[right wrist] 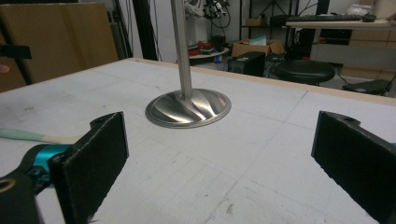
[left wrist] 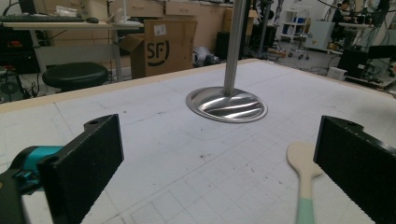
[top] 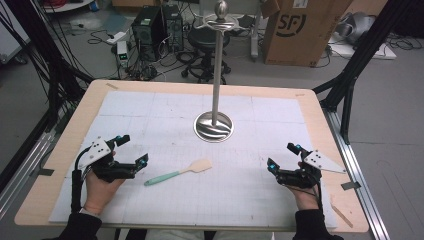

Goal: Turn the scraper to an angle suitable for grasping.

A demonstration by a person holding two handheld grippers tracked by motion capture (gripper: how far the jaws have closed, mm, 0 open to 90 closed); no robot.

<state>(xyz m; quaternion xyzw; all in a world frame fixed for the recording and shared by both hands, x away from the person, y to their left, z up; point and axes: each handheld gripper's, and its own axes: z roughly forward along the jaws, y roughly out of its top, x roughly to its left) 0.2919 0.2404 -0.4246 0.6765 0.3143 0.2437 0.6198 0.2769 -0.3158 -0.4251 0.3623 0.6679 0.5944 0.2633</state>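
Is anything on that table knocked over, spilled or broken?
Nothing stands out. The spatula lies flat on the white mat, slanted between the two grippers, and looks whole. The metal stand is upright on its round base. No spill shows, just small dark specks on the mat.

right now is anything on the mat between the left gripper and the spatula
Nothing visible is in the way. The left gripper has its jaws open beside the spatula, with bare white mat between them. The metal stand sits farther back, off that line.
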